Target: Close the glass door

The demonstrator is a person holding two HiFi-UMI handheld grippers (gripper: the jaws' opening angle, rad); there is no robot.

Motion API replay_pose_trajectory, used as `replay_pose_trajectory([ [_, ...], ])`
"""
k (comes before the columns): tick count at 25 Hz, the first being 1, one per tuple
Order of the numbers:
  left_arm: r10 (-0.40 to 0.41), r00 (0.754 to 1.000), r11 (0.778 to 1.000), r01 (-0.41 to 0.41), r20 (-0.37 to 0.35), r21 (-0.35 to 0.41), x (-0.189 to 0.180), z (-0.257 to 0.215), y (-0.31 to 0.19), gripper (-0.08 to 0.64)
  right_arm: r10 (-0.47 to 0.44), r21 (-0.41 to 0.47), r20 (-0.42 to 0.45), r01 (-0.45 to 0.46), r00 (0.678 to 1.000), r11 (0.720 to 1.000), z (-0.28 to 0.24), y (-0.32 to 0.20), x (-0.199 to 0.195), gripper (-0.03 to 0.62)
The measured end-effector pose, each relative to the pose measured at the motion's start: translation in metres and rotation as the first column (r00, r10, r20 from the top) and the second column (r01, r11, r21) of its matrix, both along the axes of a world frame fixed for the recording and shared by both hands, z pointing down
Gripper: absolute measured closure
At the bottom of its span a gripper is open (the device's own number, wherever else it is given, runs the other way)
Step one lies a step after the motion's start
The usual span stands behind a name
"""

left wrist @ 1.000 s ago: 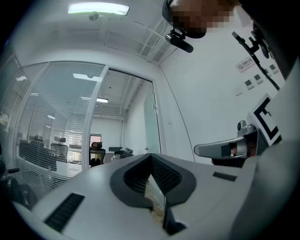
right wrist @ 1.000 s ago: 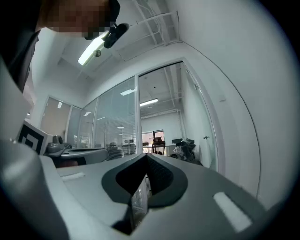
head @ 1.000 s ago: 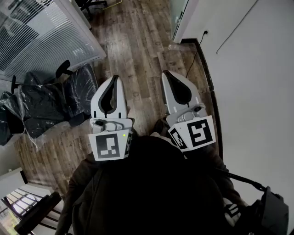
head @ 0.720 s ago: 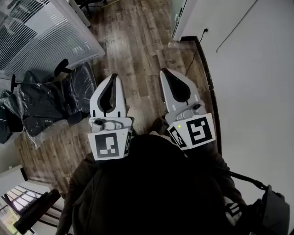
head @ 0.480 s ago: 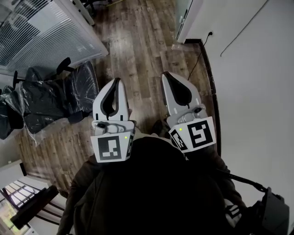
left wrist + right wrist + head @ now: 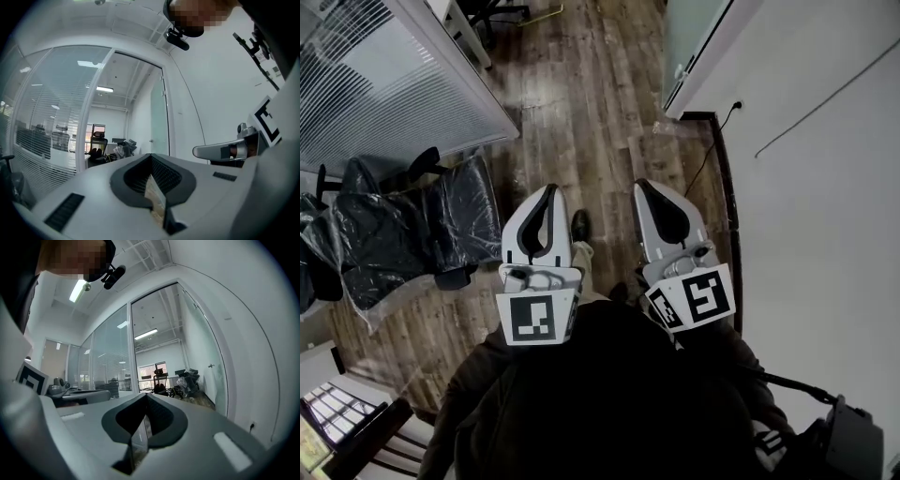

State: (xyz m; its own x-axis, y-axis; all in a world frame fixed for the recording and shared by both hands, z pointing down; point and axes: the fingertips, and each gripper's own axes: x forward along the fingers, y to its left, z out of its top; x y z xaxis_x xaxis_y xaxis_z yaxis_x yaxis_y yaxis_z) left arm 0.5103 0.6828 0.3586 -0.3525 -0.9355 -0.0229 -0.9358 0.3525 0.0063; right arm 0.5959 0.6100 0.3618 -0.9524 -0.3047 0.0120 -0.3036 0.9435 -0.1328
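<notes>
The glass door (image 6: 694,37) is a frosted pane standing open against the white wall at the top right of the head view. It shows ahead in the left gripper view (image 6: 158,123) and, with its small handle, in the right gripper view (image 6: 208,369). My left gripper (image 6: 550,189) and right gripper (image 6: 643,186) are held side by side over the wooden floor, well short of the door. Both point level, with their jaws together and nothing between them. The left gripper (image 6: 151,156) and right gripper (image 6: 146,396) each fill the bottom of their own view.
Black office chairs wrapped in plastic (image 6: 403,225) stand at the left. A glass partition with blinds (image 6: 384,84) runs beyond them. The white wall (image 6: 825,187) lies on the right, with a cable (image 6: 705,155) hanging from a socket. A shoe (image 6: 579,223) shows between the grippers.
Both grippers have travelled forward together toward the doorway. The door and partition look nearer, and a shoe has come into sight between the grippers. The jaws stayed together.
</notes>
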Motion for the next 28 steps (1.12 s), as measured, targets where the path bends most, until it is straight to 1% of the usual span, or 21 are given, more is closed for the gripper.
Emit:
replay_pose_trajectory([
  [5,0.027,1.0,1.0,-0.027,0.005,-0.001,-0.107,-0.011,-0.074,0.563,0.053,0.022,0.037,-0.054,0.998,0.998,-0.024,-0.082,-0.101,0.591],
  [9,0.049,0.999,0.999,-0.049,0.023,-0.008,-0.164,-0.025,-0.126,0.563,0.068,0.021,0.046,-0.069,0.997,0.997,-0.041,-0.134,-0.157,0.591],
  [12,0.055,0.999,0.998,-0.055,-0.004,-0.005,-0.197,-0.025,-0.163,0.563,0.064,0.029,0.034,-0.065,0.997,0.997,-0.042,-0.166,-0.189,0.591],
  [14,0.066,0.998,0.998,-0.066,-0.008,-0.008,-0.214,-0.024,-0.188,0.563,0.077,0.036,0.033,-0.078,0.996,0.996,-0.045,-0.19,-0.205,0.591],
  [18,0.08,0.996,0.997,-0.08,-0.028,-0.019,-0.244,-0.017,-0.254,0.563,0.106,0.036,0.027,-0.107,0.994,0.994,-0.041,-0.256,-0.232,0.591],
  [23,0.126,0.992,0.99,-0.127,-0.019,-0.059,-0.293,0.001,-0.37,0.563,0.141,0.054,0.027,-0.142,0.99,0.988,-0.024,-0.365,-0.28,0.591],
  [26,0.147,0.989,0.987,-0.146,0.001,-0.067,-0.326,-0.002,-0.441,0.563,0.152,0.05,0.036,-0.154,0.988,0.987,-0.025,-0.435,-0.314,0.591],
  [28,0.148,0.989,0.988,-0.148,0.003,-0.053,-0.348,-0.012,-0.495,0.563,0.15,0.036,0.037,-0.151,0.988,0.988,-0.028,-0.487,-0.335,0.591],
])
